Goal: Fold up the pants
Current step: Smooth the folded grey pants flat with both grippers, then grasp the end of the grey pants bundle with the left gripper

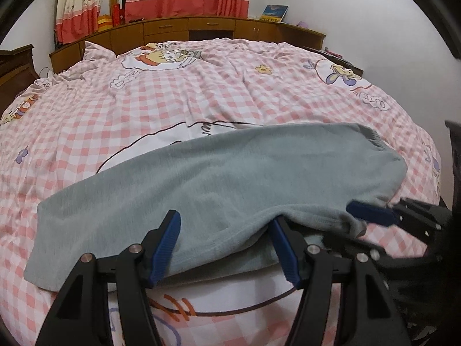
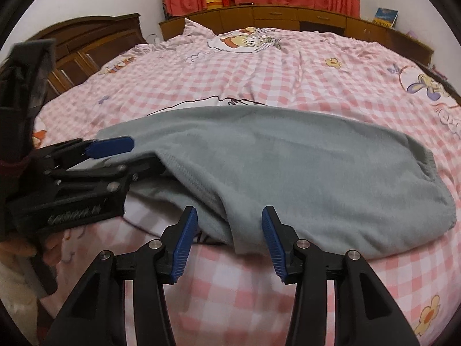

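Grey fleece pants [image 1: 219, 173] lay across the checked bedsheet [image 1: 144, 92], already doubled lengthwise. Both the left gripper [image 1: 224, 245] and right gripper [image 2: 229, 232] stood wide open at the near edge. Each should close on both layers together, I think, before lifting evenly.

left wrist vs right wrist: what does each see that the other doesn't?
Left wrist only: the pants' left end lying flat on the bedspread.
Right wrist only: the dark wooden headboard at left.
Both: grey pants across the pink checked bedspread, elastic waistband at right, both grippers open at the near edge, left gripper and right gripper, plus curtains and the wooden cabinet behind.
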Tool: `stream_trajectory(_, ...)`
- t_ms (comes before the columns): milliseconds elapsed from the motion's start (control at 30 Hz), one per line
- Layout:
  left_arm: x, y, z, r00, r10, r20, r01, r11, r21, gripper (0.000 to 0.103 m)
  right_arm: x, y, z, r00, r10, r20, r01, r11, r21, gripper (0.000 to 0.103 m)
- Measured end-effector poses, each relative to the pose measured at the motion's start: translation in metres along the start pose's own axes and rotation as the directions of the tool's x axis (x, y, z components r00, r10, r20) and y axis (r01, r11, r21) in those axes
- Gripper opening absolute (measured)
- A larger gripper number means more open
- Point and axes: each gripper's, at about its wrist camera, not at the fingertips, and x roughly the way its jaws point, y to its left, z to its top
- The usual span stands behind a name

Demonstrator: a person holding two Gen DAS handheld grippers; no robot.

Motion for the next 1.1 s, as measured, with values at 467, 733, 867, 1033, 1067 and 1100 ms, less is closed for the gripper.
stream_trajectory(467, 0.003, 0.015, -0.002, 1.0, -0.002, 0.009, 0.002, 0.998, -0.056, 0.066, 0.015, 0.005, -0.018, 0.972, -0.234, 0.024, 0.235, 0.962, -0.137, 0.048)
stream_trajectory(733, 0.01, 0.006, -0.026, 0.999, 0.032, -0.037, -0.032, 0.999, -0.003, 0.067, -0.021, -0.012, -0.019, 0.961, -0.262, 0.09, 0.268, 0.962, -0.057, 0.048)
stream_trajectory(867, 0.008, 0.009, -0.043, 0.996, 0.074, -0.05, -0.073, 0.997, 0.022, 0.067, -0.032, -0.01, -0.027, 0.965, -0.248, 0.089, 0.254, 0.965, -0.063, 0.048)
stream_trajectory(1033, -0.004, 0.021, -0.052, 0.994, 0.093, -0.065, -0.093, 0.996, 0.004, 0.067, -0.023, -0.009, -0.048, 0.979, -0.201, 0.001, 0.201, 0.976, -0.079, 0.048)
stream_trajectory(1067, -0.008, 0.024, -0.052, 0.993, 0.101, -0.066, -0.101, 0.995, 0.003, 0.067, -0.02, -0.009, -0.053, 0.983, -0.18, -0.029, 0.177, 0.981, -0.081, 0.048)
stream_trajectory(1100, -0.011, 0.026, -0.053, 0.992, 0.111, -0.067, -0.111, 0.994, 0.004, 0.067, -0.021, -0.01, -0.056, 0.985, -0.169, -0.039, 0.165, 0.983, -0.082, 0.048)
